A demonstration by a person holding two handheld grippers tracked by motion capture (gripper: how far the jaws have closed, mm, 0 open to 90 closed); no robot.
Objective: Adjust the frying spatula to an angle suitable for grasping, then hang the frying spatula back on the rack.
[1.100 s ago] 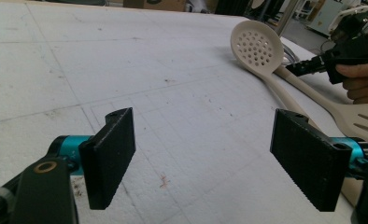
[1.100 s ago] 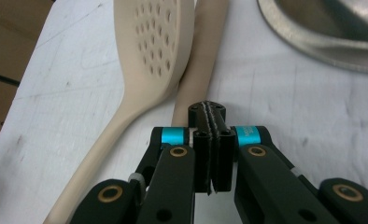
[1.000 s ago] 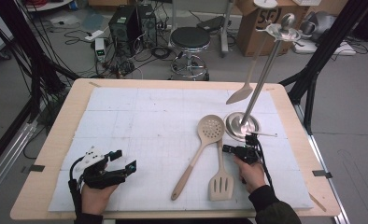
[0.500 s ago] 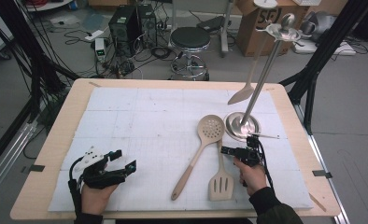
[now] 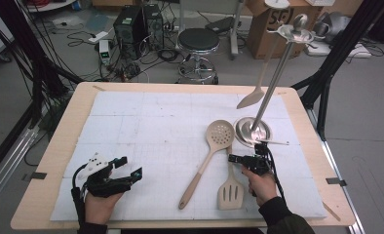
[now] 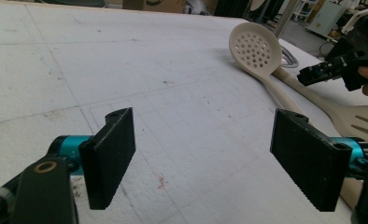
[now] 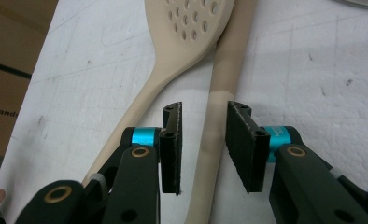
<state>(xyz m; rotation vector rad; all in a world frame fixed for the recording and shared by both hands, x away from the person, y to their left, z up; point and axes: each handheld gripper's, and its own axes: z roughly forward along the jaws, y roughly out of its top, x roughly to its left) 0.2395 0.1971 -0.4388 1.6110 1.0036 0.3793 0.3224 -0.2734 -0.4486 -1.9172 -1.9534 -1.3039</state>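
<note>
Beige slotted turner [image 5: 231, 187], handle long

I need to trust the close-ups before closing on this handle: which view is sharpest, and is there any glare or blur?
Right gripper view: sharp on the tongs and the spatula handle between the pads. Left gripper view: pads crisp, far background soft. High view: even light, slight glare on the stand base.

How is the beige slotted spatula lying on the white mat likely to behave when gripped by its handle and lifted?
The beige slotted spatula looks like one rigid piece, so it probably stays stiff. Its wide slotted blade may make that end dip if held far up the handle. The smooth, rounded handle could slip or twist between the right gripper pads, whose jaws have just been opening around it.
</note>
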